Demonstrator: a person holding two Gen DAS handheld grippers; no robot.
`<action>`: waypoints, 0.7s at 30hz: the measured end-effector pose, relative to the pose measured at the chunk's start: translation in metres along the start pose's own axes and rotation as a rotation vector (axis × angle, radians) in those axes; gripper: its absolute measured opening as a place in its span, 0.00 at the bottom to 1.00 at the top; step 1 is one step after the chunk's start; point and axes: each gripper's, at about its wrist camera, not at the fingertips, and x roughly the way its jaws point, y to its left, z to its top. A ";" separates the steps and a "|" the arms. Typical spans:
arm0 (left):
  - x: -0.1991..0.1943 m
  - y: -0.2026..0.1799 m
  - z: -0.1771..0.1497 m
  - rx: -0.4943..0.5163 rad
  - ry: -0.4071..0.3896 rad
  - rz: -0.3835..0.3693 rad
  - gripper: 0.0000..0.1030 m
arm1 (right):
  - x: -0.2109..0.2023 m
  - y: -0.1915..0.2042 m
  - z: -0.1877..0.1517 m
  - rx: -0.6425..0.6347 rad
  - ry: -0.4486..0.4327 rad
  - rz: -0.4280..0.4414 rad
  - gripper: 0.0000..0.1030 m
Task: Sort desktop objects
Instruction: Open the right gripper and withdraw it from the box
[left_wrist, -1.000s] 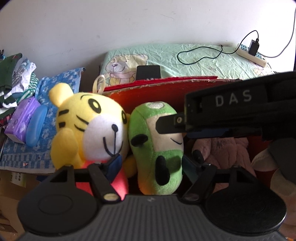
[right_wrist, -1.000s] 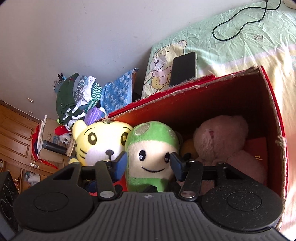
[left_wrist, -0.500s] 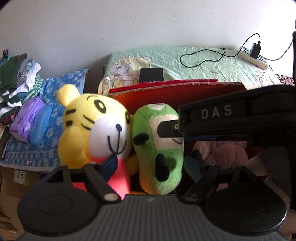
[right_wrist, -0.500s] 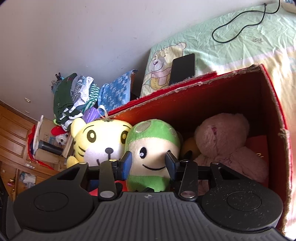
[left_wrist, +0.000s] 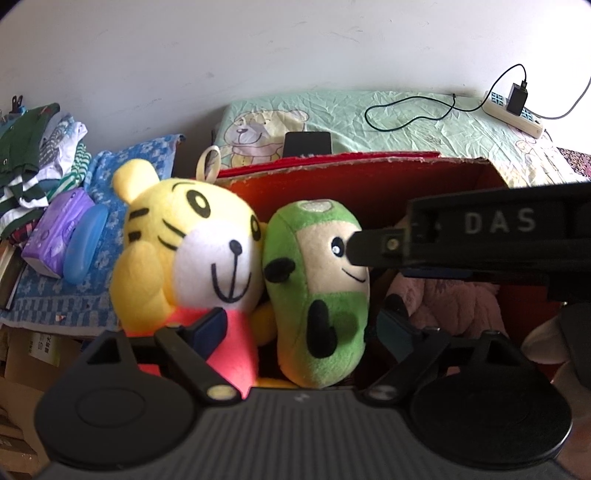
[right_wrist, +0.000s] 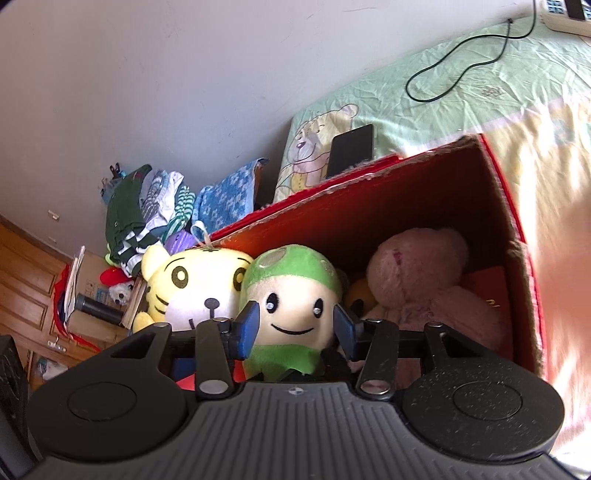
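The red cardboard box (right_wrist: 424, 192) on the bed already holds a yellow tiger plush (right_wrist: 195, 284), a green plush doll (right_wrist: 291, 295) and a pink teddy bear (right_wrist: 424, 280), so much of the sorting looks done. The left claw (left_wrist: 299, 328) is opening, its pads clear of the green doll between them. The right claw (right_wrist: 295, 326) is opening too, its blue pads (right_wrist: 248, 325) beside the doll's face; releasing and withdrawing seem to remain.

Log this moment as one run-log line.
left gripper: opening around green plush | right gripper: opening, pads at its head | red box: holds plushes
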 end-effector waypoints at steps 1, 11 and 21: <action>0.000 0.000 0.000 -0.001 0.000 0.000 0.88 | -0.001 -0.001 -0.001 0.001 -0.003 -0.003 0.47; 0.003 -0.002 -0.003 -0.003 -0.007 0.014 0.90 | -0.004 -0.007 -0.012 -0.029 -0.019 -0.044 0.46; 0.000 0.004 -0.003 -0.039 -0.022 -0.035 0.93 | -0.017 -0.003 -0.024 -0.077 -0.061 -0.063 0.42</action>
